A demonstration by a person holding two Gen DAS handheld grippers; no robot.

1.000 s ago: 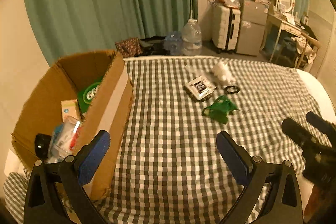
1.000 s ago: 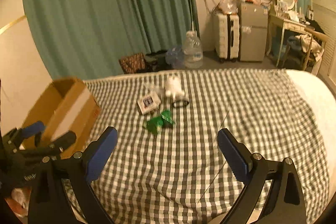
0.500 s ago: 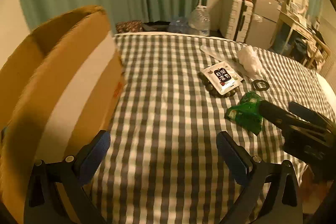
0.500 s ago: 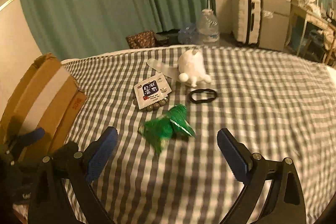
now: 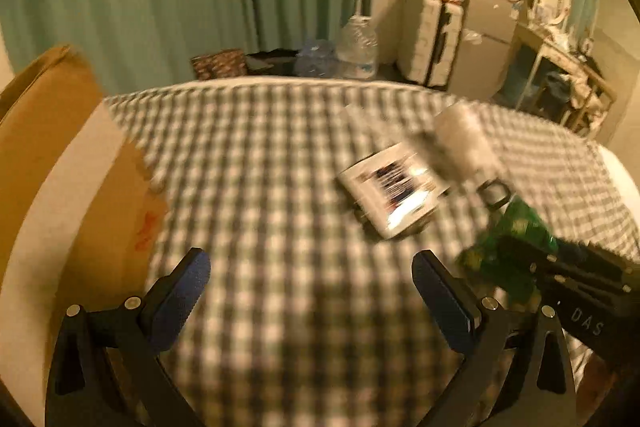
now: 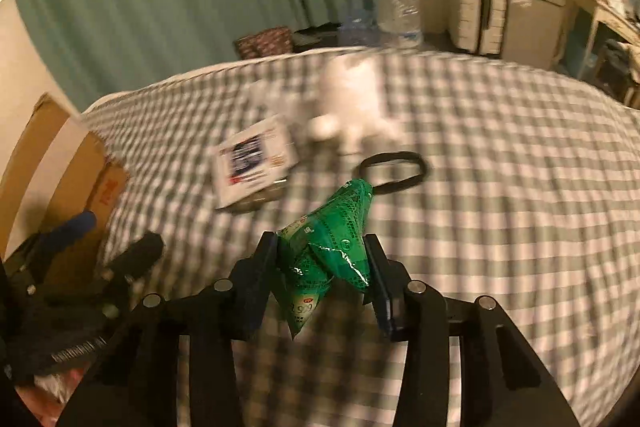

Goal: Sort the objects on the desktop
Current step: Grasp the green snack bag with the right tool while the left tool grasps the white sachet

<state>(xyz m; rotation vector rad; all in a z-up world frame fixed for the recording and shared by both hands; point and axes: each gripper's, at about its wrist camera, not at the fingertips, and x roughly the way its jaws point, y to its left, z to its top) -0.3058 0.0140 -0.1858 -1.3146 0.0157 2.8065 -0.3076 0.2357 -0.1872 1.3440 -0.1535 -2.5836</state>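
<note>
Green pouch [image 6: 332, 247]: glossy crinkled foil/plastic. Bed cover [image 6: 500, 211]: matt woven check cloth. Box [image 5: 60, 163]: matt brown cardboard, pale tape strip. Fingers [image 5: 180, 291]: matt black plastic, textured blue pads. Card [image 6: 254, 157]: glossy printed paper. Band [image 6: 394, 167]: matt black.

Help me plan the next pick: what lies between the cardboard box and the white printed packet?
Only bare checked cover lies between the cardboard box and the white printed packet; the left wrist view shows that stretch best.
</note>
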